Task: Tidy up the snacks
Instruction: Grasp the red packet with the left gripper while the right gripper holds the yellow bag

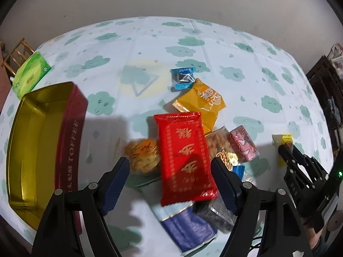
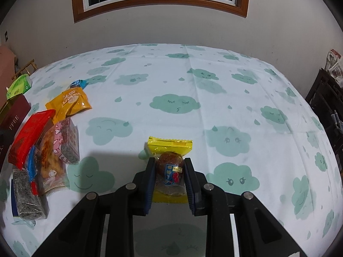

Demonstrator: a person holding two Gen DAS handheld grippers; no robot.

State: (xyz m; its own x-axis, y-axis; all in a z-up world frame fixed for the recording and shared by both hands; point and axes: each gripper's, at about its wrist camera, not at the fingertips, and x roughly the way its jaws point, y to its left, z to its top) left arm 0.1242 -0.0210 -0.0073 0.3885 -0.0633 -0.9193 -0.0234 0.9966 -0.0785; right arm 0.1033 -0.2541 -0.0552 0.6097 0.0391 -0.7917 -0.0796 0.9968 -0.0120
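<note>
Right gripper [image 2: 169, 172] clamps yellow snack [image 2: 170, 150]; left gripper [image 1: 171, 169] seemingly spread above red packet [image 1: 184, 156].

Glossy metal tin [image 1: 32, 141], seemingly plastic wrappers [image 1: 184, 150]

tin [image 1: 70, 132] left of snack pile [image 1: 186, 150]

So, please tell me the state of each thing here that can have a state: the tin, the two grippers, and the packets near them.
Red toffee tin with gold inside: open, lidless, holds nothing visible.
Left gripper: open, around the red packet.
Long red foil packet: sealed, ungripped.
Right gripper: shut on the yellow packet.
Small yellow snack packet: sealed, gripped.
</note>
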